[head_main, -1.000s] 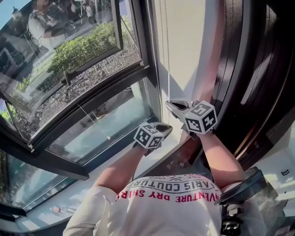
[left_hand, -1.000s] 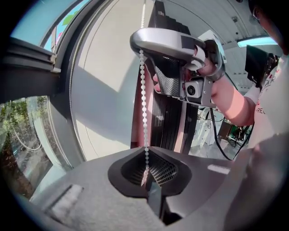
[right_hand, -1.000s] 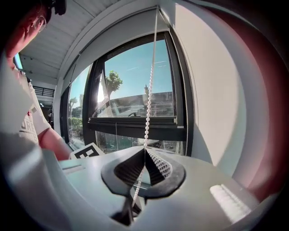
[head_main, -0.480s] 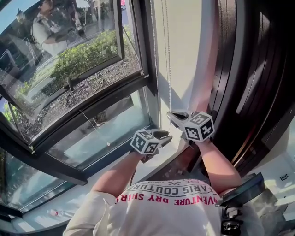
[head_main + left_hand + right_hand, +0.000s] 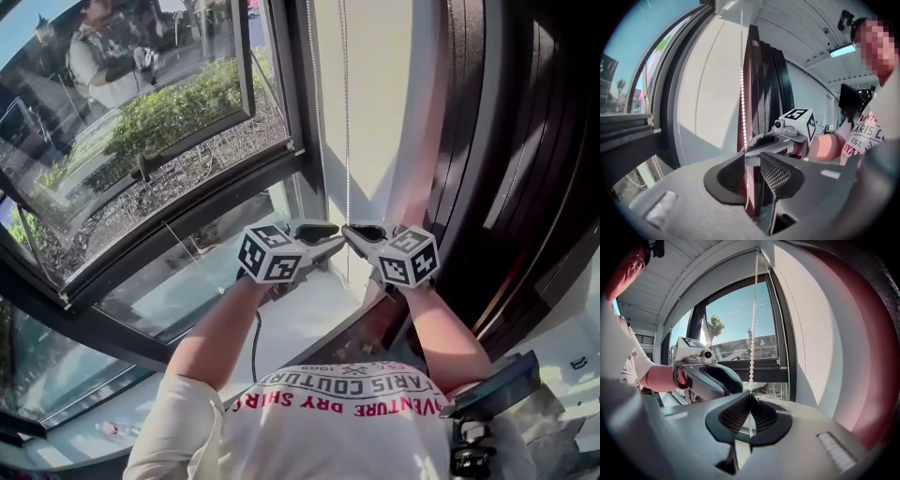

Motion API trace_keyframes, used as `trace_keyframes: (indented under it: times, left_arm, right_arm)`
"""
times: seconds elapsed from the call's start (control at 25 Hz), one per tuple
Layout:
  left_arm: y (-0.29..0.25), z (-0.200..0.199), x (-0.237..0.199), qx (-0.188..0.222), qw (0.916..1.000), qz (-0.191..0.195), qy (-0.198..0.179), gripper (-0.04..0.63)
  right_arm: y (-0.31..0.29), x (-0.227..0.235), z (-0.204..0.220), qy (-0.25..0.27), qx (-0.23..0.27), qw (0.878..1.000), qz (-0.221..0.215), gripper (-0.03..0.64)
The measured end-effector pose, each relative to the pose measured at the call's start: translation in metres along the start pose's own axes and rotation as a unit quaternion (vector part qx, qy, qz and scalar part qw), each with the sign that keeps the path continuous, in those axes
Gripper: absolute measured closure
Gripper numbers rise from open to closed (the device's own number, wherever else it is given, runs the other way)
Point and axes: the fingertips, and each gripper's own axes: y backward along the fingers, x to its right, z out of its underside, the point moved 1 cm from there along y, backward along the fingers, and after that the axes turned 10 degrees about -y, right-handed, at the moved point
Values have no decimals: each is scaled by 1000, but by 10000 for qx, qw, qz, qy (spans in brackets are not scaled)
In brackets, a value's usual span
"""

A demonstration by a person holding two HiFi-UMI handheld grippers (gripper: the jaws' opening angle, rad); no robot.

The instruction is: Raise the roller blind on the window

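The left gripper's (image 5: 328, 232) (image 5: 752, 161) jaws stand apart, having just been opening. The white beaded pull chain (image 5: 345, 94) (image 5: 743, 93) (image 5: 752, 333) of the roller blind runs down through the gap between them, and neither pad presses on it. The right gripper's (image 5: 352, 230) (image 5: 750, 401) jaws are clenched on the same chain: in the right gripper view the beads drop straight into the seam where the two ribbed pads meet and show again below it.

In the head view the two grippers point at each other, tips nearly touching, at about the same height, the left one's black-and-white marker cube (image 5: 267, 255) on one side and the right one's (image 5: 410, 257) on the other. The chain hangs taut above them, just beside a pale cream wall panel (image 5: 380, 103) that stands between the dark metal window frame (image 5: 187, 202) and a dark brown slatted panel (image 5: 506, 141).

The glass in view is uncovered, with a green hedge (image 5: 169, 103) and a person (image 5: 103, 56) beyond it. The blind's own fabric cannot be made out with certainty; only its chain shows clearly. The wearer's white T-shirt with red lettering (image 5: 347, 412) fills the bottom of the head view, both bare forearms reaching up to the grippers.
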Motion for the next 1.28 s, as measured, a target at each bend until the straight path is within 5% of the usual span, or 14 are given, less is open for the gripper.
trace_keyframes:
  times: [0.76,0.92,1.28]
  left_arm:
    - [28,-175,-52,1280,9892,-417,-574,490]
    - [28,-188,-52,1385,9879,-531,-461,553]
    - [31,-183,-52,1454,9889,-269,-133,581]
  right_arm:
    - [-8,-13,3,146,-119,9997,-146,607]
    - [0,-12,5,165,-150,9997,-99,607]
    - [-5,-13,4,166,-139,9998,-21,607]
